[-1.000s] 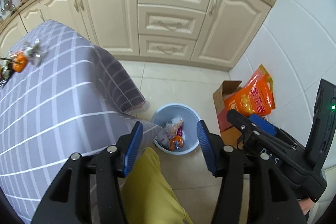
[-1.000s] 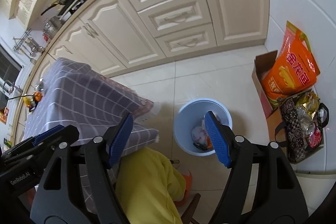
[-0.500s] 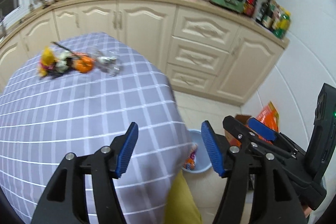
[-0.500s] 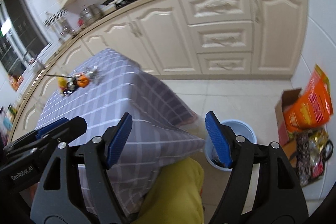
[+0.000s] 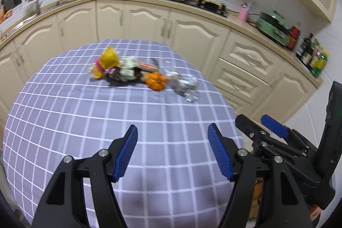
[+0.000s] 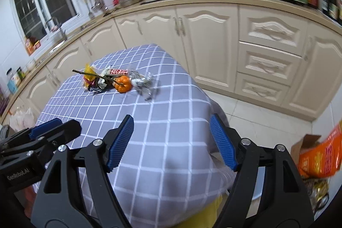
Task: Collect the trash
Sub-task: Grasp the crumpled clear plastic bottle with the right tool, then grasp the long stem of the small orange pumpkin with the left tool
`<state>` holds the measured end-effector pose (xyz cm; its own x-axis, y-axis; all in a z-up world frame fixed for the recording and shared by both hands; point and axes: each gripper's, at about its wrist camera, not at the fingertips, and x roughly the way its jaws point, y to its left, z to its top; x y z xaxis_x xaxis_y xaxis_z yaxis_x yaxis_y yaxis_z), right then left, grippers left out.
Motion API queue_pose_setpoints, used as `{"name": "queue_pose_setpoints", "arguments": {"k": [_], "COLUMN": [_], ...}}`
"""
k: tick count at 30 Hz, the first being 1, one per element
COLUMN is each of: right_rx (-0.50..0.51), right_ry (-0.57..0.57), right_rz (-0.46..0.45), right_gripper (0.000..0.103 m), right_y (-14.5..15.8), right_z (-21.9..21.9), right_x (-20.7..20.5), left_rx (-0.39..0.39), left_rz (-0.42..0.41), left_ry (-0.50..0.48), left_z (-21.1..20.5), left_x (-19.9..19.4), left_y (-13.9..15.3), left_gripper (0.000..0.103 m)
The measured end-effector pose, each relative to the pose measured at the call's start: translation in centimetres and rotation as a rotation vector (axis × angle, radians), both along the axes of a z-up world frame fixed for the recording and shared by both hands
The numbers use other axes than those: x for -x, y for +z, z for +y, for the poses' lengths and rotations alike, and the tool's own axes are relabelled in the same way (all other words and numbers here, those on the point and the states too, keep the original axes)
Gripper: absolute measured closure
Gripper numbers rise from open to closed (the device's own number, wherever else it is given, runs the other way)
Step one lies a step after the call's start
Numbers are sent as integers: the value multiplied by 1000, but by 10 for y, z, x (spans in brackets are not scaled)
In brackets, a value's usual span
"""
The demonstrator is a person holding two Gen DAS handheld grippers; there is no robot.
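Both claws empty: left claw (image 5: 172, 153) jaws opening, right claw (image 6: 171, 140) jaws apart. Trash pile (image 5: 141, 74) lies uncollected on the surface (image 5: 85, 121), well ahead of both claws.

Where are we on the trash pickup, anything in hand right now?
Nothing in hand: the right gripper is open and empty, and the left gripper is opening with nothing between its jaws. Left to do: the trash pile by the small orange pumpkin and the crumpled clear wrapper lie on the checked tablecloth.
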<state>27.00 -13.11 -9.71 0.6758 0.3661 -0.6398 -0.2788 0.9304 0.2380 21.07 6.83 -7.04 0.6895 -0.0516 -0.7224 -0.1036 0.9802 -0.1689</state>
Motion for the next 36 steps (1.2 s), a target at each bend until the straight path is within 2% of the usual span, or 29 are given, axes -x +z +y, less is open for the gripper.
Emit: {"name": "queue_pose_setpoints", "arguments": {"k": [11, 17, 18, 19, 20, 22, 25, 29, 32, 36], "right_rx": [83, 107, 106, 97, 83, 44, -3, -62, -97, -111], "right_ry": [176, 221, 226, 234, 241, 245, 246, 204, 186, 169], "right_rz": [31, 56, 60, 76, 93, 101, 64, 43, 48, 37], "right_gripper": [30, 30, 34, 51, 55, 56, 58, 58, 58, 58], "right_y": [-20, -36, -38, -40, -42, -42, -35, -32, -33, -34], "right_z": [64, 89, 91, 92, 90, 84, 71, 44, 27, 14], "right_x": [-73, -108, -112, -116, -119, -122, -117, -116, -117, -116], "left_rx": [-16, 1, -5, -10, -17, -20, -19, -54, -46, -70], "left_rz": [67, 123, 130, 135, 139, 143, 144, 121, 113, 111], "left_ry": [113, 114, 113, 112, 107, 87, 71, 86, 71, 99], "left_z": [53, 63, 62, 61, 59, 51, 41, 28, 24, 19], "left_x": [-46, -64, -67, -70, -74, -82, -93, -109, -116, -131], "left_y": [-17, -29, -30, -31, -32, -33, -34, -36, -37, -44], "left_gripper": [36, 34, 34, 34, 34, 34, 34, 35, 35, 35]}}
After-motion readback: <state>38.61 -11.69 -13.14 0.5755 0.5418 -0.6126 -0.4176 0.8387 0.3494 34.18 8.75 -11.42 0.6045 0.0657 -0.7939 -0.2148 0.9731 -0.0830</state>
